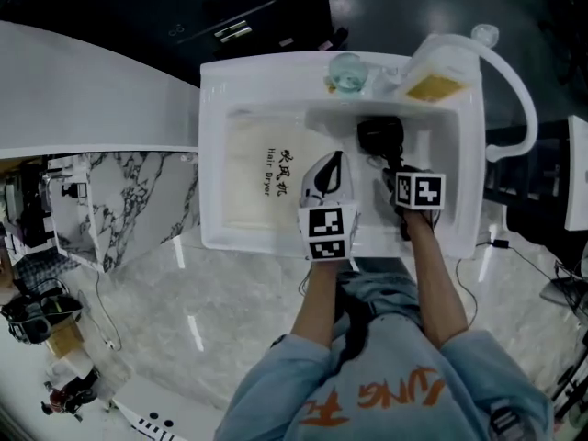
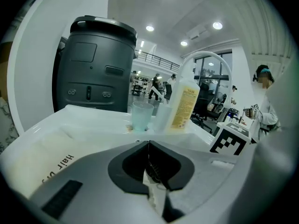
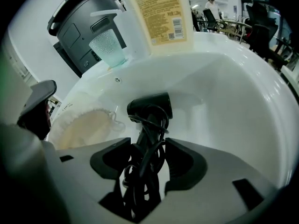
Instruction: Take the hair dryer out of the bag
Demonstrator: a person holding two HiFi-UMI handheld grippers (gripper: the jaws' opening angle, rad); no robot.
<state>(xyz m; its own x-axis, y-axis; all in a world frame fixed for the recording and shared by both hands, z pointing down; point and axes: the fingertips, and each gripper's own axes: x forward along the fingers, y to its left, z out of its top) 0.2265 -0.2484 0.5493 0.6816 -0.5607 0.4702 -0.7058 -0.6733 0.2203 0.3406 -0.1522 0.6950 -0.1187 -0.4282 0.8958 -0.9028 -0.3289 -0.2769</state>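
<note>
Right gripper view | right gripper [image 3: 148, 146] pinches black hair dryer [image 3: 150, 107] | left gripper [image 2: 148, 146] pressed together | cream cloth bag [image 3: 86, 125]

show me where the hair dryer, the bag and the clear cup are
hair dryer [image 3: 149, 107], right gripper view, on its black head
bag [image 1: 248, 177], head view, on the plain cloth beside the print
cup [image 2: 141, 116], left gripper view, on its side wall

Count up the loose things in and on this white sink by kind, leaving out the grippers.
hair dryer: 1
cloth bag: 1
cup: 1
bottle: 1
Total: 4
</note>
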